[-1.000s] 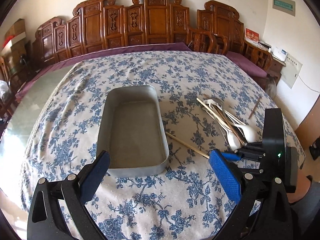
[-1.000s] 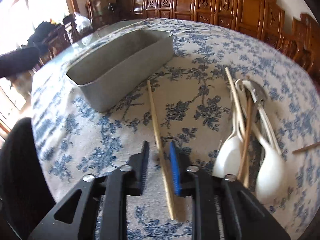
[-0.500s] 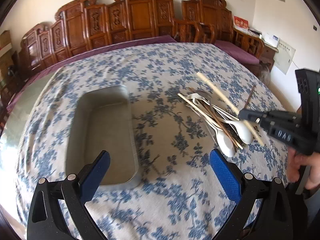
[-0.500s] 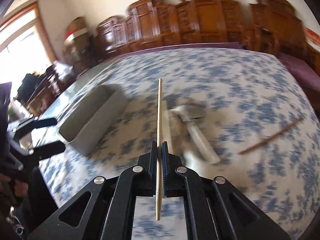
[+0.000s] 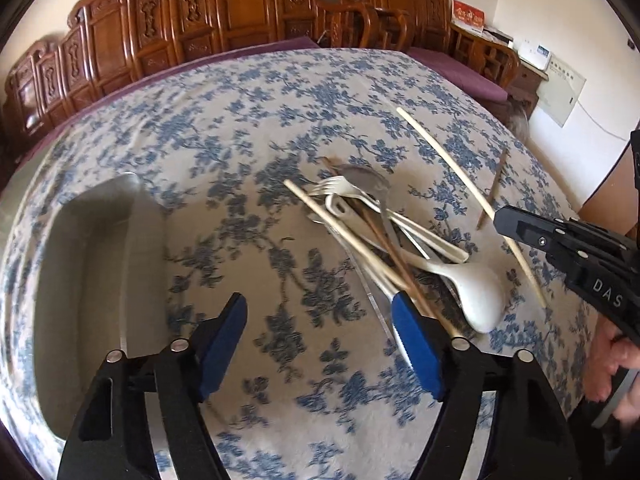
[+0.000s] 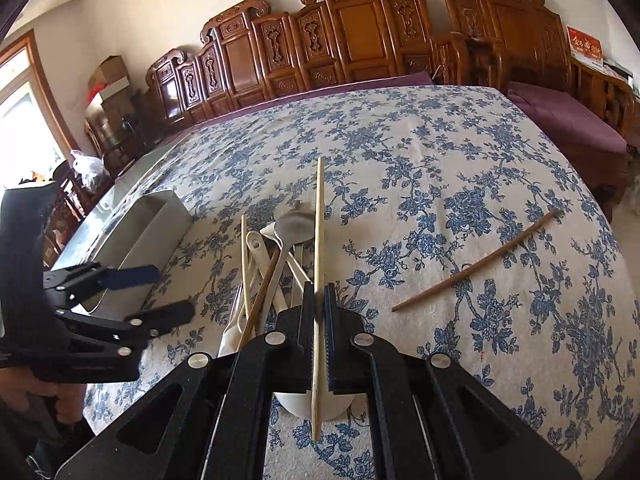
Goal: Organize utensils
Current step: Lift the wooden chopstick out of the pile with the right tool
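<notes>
We see the tablecloth under both claws, the tray left of the left claw, which is closing on nothing, the utensil pile ahead-right of it, and the right claw clamped tight on a pale chopstick.

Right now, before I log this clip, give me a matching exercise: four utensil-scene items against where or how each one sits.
Items:
1. pale chopstick
2. dark brown chopstick
3. white ladle-style spoon
4. metal tray

States:
A. lying alone on the tablecloth, apart from the pile
B. clamped in the right gripper
C. nothing in it that shows
D. in the utensil pile, bowl toward the camera

Pairs: 1-B, 2-A, 3-D, 4-C
</notes>
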